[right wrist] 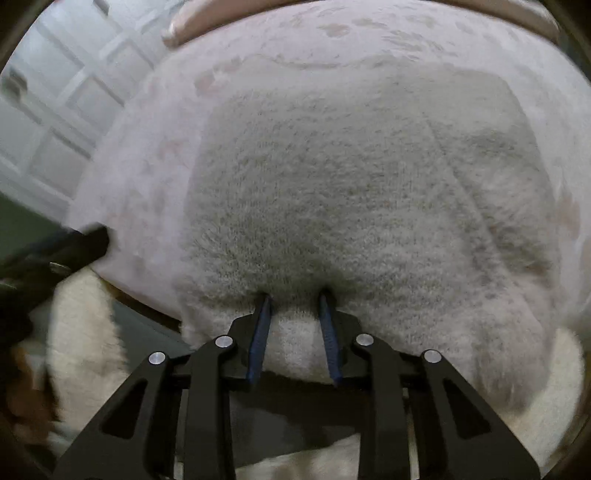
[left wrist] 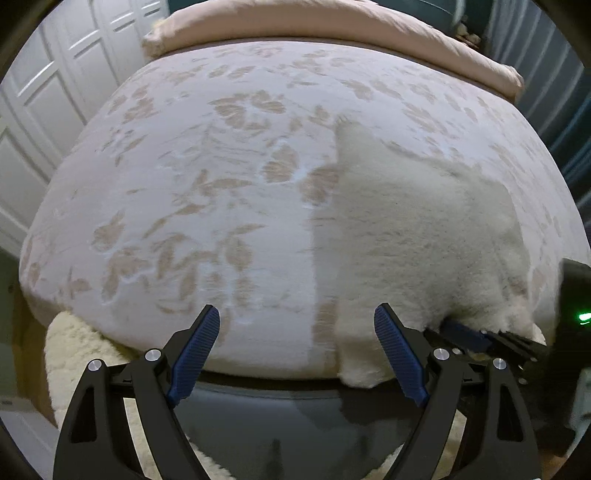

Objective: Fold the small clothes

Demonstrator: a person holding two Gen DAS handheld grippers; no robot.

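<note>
Right gripper (right wrist: pixel 295 295) pinches near hem of fluffy cream garment (right wrist: pixel 351 184), lying flat on floral bedspread (left wrist: pixel 184 184), hem at bed edge. Left gripper (left wrist: pixel 297 321) wide, empty. Risk: thick pile slips from narrow pinch; one-sided lift skews fold.

A bed is covered by a pale bedspread (left wrist: pixel 207 206) patterned with tan leaves and flowers. A folded pinkish duvet (left wrist: pixel 332 33) is laid along its far edge. White panelled doors (left wrist: pixel 48 99) are seen at left. A cream shaggy rug (left wrist: pixel 74 354) is spread below the bed's near edge.
</note>
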